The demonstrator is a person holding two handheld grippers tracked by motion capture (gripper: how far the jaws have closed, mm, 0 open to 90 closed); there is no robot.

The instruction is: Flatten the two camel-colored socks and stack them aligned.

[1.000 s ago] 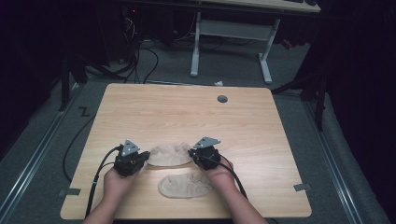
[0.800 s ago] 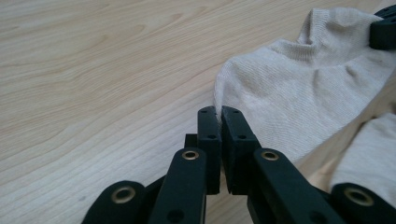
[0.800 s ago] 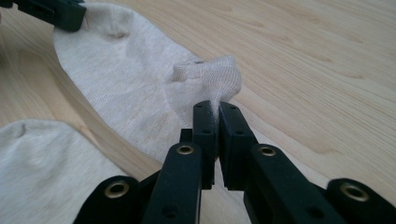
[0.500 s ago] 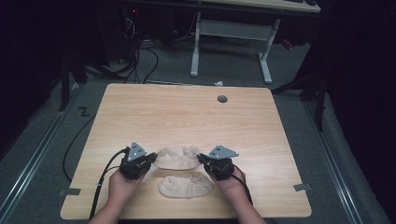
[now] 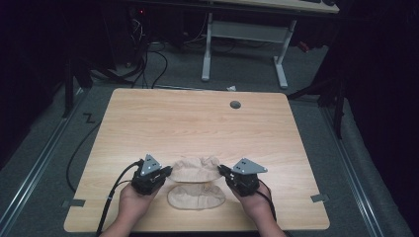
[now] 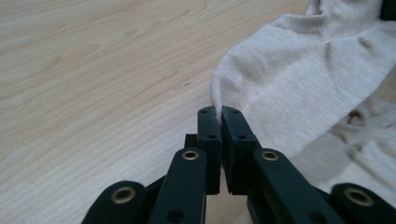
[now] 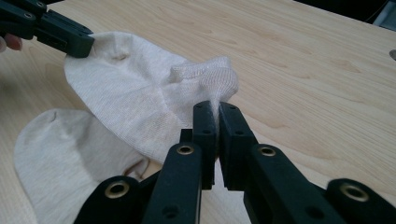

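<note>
Nearest the person, a flat beige sock (image 5: 196,196) lies on the desk (image 5: 197,123) close to its front edge, between the 2 forearms. It rests slack and untouched, seemingly as the base for a pair.

Just beyond it, a second sock (image 5: 195,169) of the same beige is stretched between the 2 grippers. The left gripper (image 5: 168,171) has its jaws closed on 1 end of the knit — in the left gripper view the jaws pinch a thin edge of fabric (image 6: 218,112), with the cloth fanning away to the right. The right gripper (image 5: 222,171) has its jaws shut on the opposite end; in the right gripper view they bite the ribbed cuff (image 7: 208,74), which bunches just above the tips. The left gripper (image 7: 70,39) also appears in that view, at the far end of the held sock.

Gripping both ends keeps the sock spread and lifted rather than crumpled, so it can likely be lowered squarely over the flat one. In the right gripper view the held sock already overlaps the upper edge of the lower sock (image 7: 60,154), which suggests the 2 are being lined up.

Farther off, the desk runs bare to a round cable grommet (image 5: 235,104) near its back edge, and beyond that stands another desk's white frame (image 5: 242,44) on the dark floor.
</note>
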